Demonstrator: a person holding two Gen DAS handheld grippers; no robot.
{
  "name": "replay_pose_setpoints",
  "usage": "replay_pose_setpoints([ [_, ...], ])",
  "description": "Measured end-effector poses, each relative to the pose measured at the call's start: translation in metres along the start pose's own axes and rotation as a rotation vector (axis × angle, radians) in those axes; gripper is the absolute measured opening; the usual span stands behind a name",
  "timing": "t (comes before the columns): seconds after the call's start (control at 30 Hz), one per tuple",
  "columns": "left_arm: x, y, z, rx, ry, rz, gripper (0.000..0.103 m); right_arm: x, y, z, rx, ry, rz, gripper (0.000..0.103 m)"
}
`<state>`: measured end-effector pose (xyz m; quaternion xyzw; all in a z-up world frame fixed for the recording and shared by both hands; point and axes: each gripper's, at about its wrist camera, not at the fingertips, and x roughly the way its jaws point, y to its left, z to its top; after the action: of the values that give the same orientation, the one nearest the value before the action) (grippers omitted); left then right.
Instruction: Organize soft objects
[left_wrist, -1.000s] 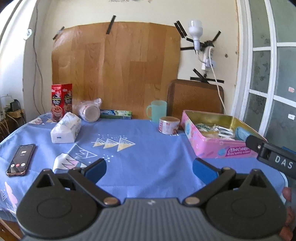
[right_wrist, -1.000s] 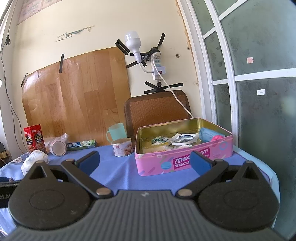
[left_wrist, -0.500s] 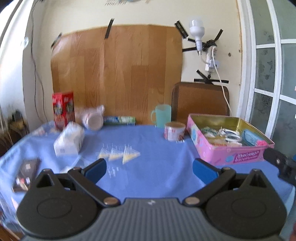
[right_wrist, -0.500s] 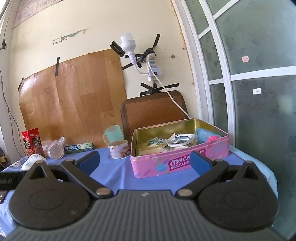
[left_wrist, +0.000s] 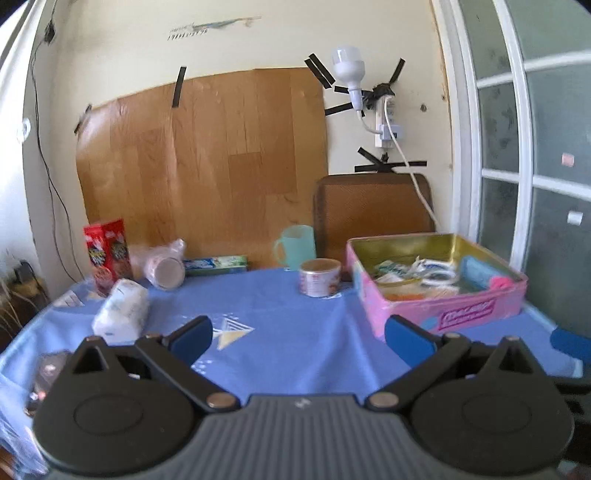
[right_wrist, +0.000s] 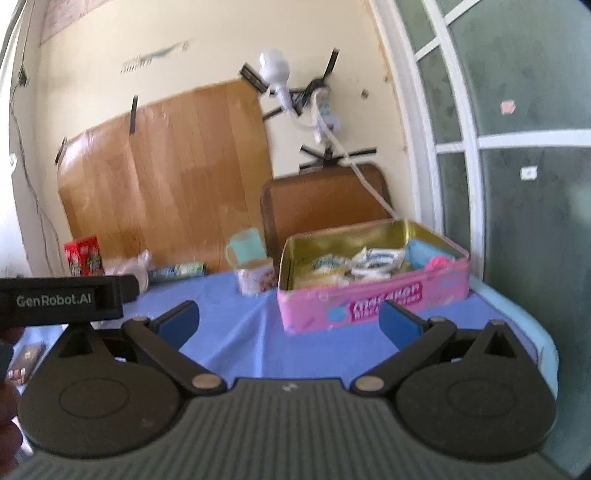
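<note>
Both hand-held grippers, left and right, are raised slightly, spread wide and empty; the tissue pack ahead-left is untouched.

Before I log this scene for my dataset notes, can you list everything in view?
biscuit tin: 1, pink, open, right side of table, small packets inside
small can: 1, white-pink, left of the tin
mug: 1, mint green, behind the can
tissue pack: 1, white, left side
red box: 1, far left, upright
plastic-wrapped jar: 1, lying beside the red box
toothpaste box: 1, blue-green, by the wall
phone: 1, dark, near left edge
tablecloth: 1, blue
chair: 1, brown, behind table
left gripper: open, empty
right gripper: open, empty
</note>
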<state>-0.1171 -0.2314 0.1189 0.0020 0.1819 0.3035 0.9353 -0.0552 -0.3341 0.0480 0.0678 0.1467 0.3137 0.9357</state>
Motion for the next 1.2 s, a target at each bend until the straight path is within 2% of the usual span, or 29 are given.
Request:
replay_pose_setpoints([
  [0.07, -0.002, 0.005, 0.001, -0.018, -0.005, 0.001, 0.103, 0.0, -0.004, 0.001, 0.028, -0.001, -0.002, 0.103],
  [0.2, -0.004, 0.014, 0.001, -0.038, -0.015, 0.05, 0.103, -0.004, -0.006, 0.002, 0.041, -0.031, -0.026, 0.103],
  [0.4, 0.007, 0.032, -0.001, -0.097, 0.031, 0.065, 0.103, -0.009, -0.009, 0.002, 0.068, -0.074, -0.044, 0.103],
  [0.67, 0.009, 0.037, -0.002, -0.103, 0.035, 0.092, 0.103, -0.007, -0.005, 0.003, 0.063, -0.085, -0.048, 0.103],
  [1.2, 0.013, 0.034, -0.008, -0.087, 0.071, 0.056, 0.103, -0.004, -0.005, 0.002, 0.07, -0.059, -0.058, 0.103],
])
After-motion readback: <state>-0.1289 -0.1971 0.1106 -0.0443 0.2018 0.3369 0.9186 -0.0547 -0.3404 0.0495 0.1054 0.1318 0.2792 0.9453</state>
